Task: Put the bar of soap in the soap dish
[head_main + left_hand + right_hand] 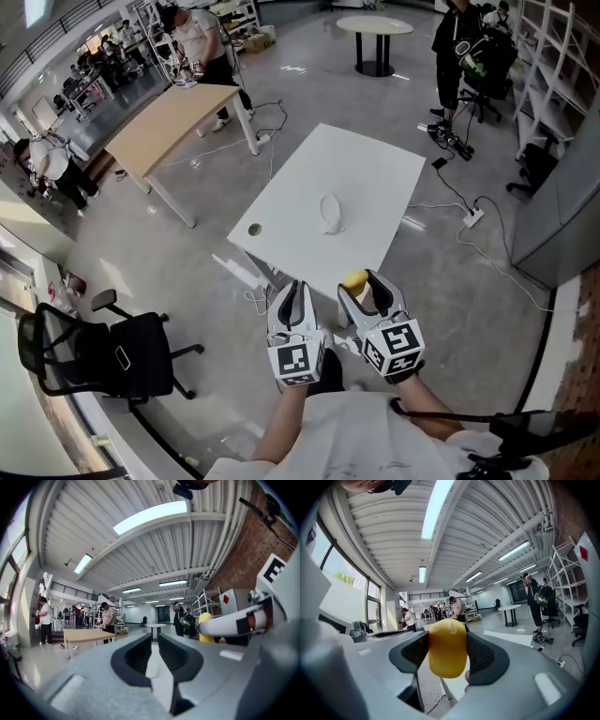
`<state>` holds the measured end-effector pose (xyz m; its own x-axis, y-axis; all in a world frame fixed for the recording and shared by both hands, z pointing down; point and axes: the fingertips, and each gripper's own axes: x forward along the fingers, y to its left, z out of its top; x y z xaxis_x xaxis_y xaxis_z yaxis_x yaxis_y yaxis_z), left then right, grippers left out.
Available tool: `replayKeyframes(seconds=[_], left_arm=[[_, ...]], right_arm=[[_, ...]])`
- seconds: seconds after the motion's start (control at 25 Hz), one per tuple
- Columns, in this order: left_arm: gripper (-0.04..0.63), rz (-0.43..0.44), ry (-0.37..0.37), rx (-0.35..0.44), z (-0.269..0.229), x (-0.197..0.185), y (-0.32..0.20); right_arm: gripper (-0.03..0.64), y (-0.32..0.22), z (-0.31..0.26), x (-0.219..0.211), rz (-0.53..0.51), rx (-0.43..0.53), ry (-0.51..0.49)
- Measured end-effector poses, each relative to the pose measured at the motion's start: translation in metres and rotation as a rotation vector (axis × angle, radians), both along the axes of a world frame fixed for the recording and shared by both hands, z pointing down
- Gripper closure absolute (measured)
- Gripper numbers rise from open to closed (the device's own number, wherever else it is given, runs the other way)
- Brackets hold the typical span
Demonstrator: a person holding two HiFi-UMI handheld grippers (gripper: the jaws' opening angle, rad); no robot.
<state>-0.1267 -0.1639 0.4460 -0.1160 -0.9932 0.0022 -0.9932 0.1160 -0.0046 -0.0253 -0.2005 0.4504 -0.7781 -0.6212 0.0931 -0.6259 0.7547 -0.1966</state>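
The white soap dish (331, 212) lies near the middle of the white table (375, 169) in the head view. Both grippers hover off the table's near edge, close to my body. My right gripper (368, 286) is shut on the yellow bar of soap (355, 279). In the right gripper view the soap (447, 653) fills the gap between the dark pads (487, 656) of the right gripper (447, 637). My left gripper (293, 295) stays beside it, shut with nothing held. In the left gripper view the left gripper (153, 637) shows only a thin slit, with the soap (205, 620) off to the right.
A wooden table (173, 122) stands at the back left and a round table (375, 26) at the far end. A black office chair (103, 352) sits at the near left. Cables and a power strip (473, 217) lie on the floor to the right. People stand at the room's far side.
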Motion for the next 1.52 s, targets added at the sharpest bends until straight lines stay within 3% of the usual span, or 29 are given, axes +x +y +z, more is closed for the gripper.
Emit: replayKeyframes(seconds=[0.16, 0.36, 0.64, 0.88, 1.12, 1.32, 1.52], left_arm=[[0.555, 0.019, 0.055, 0.051, -0.015, -0.033, -0.057], [0.552, 0.016, 0.027, 0.087, -0.020, -0.080, -0.121], [0.552, 0.090, 0.105, 0.022, 0.007, -0.113, -0.186], [0.546, 0.123, 0.025, 0.008, 0.031, -0.110, -0.231], [0.545, 0.151, 0.052, -0.111, 0.083, -0.115, -0.261], [0.531, 0.164, 0.052, -0.133, 0.110, -0.122, -0.279], [0.531, 0.165, 0.067, -0.203, 0.141, -0.126, -0.291]], right_arm=[[0.359, -0.057, -0.007, -0.029, 0.010, 0.015, 0.023], [0.359, -0.121, -0.011, -0.071, 0.024, 0.011, 0.036], [0.359, -0.186, 0.025, -0.115, 0.070, -0.088, 0.057], [0.359, -0.230, 0.056, -0.105, 0.118, -0.162, 0.070], [0.359, -0.258, 0.124, -0.117, 0.125, -0.276, 0.154], [0.359, -0.275, 0.187, -0.123, 0.129, -0.381, 0.238], [0.359, -0.294, 0.226, -0.134, 0.128, -0.440, 0.295]])
